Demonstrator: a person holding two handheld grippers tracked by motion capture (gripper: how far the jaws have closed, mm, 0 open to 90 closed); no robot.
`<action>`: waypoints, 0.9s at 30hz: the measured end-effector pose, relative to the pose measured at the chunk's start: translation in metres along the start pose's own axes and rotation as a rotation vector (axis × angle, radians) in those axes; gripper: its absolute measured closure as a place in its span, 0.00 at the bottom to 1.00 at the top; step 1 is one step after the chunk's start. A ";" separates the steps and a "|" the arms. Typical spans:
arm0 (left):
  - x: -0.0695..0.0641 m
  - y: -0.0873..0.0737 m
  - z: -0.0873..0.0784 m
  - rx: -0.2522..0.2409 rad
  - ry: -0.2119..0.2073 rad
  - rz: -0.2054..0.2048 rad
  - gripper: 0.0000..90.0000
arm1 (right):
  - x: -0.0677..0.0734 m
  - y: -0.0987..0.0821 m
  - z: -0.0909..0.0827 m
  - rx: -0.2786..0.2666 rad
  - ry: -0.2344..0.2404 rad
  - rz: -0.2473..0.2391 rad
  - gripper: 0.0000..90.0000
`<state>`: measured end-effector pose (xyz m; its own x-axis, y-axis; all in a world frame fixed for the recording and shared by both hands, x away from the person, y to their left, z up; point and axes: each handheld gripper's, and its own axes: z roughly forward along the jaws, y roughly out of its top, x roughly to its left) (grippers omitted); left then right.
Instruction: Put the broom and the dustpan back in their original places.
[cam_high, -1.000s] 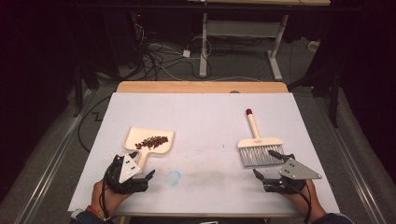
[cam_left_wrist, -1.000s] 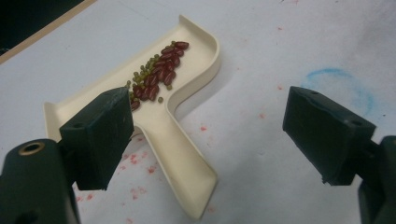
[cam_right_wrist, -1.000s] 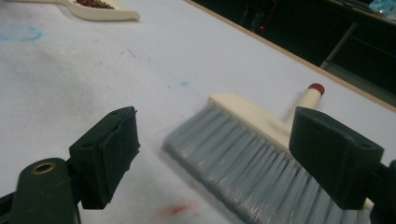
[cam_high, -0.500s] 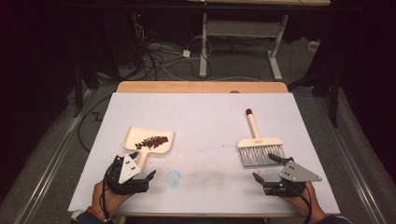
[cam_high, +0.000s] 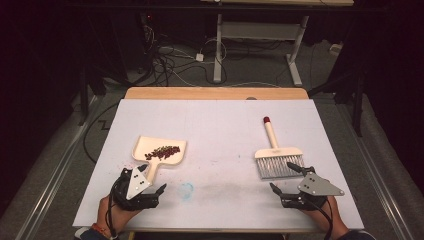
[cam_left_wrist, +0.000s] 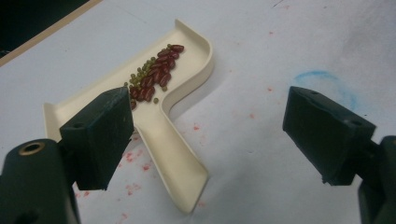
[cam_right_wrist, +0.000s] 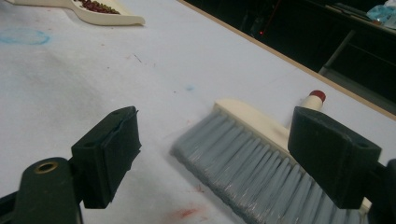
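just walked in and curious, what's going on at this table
A person holds tongs in each hand at a white-covered table. The left tongs sit open beside the handle of a cream dustpan holding red and green beans. The right tongs sit open next to a grey-bristled brush. Nothing is gripped.

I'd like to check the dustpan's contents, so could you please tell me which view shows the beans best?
The left gripper view: the beans lie close up, red and small green ones distinct. The high view shows a small dark patch; the right gripper view shows a cropped sliver.
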<state>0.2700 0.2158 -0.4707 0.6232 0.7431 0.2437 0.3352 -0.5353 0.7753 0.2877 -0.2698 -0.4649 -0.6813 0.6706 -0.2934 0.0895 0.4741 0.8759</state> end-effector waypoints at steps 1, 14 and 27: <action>0.000 0.000 0.000 0.000 0.000 -0.001 0.17 | 0.000 0.000 0.000 0.000 0.002 0.003 0.19; 0.001 0.000 0.001 0.003 0.022 -0.001 0.17 | 0.004 0.003 0.004 0.008 -0.015 -0.040 0.19; 0.001 0.000 0.001 0.000 0.029 0.003 0.17 | 0.003 0.003 0.004 0.009 -0.006 -0.037 0.20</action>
<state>0.2715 0.2163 -0.4708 0.6034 0.7529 0.2626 0.3336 -0.5375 0.7745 0.2891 -0.2642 -0.4648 -0.6802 0.6558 -0.3275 0.0712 0.5039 0.8608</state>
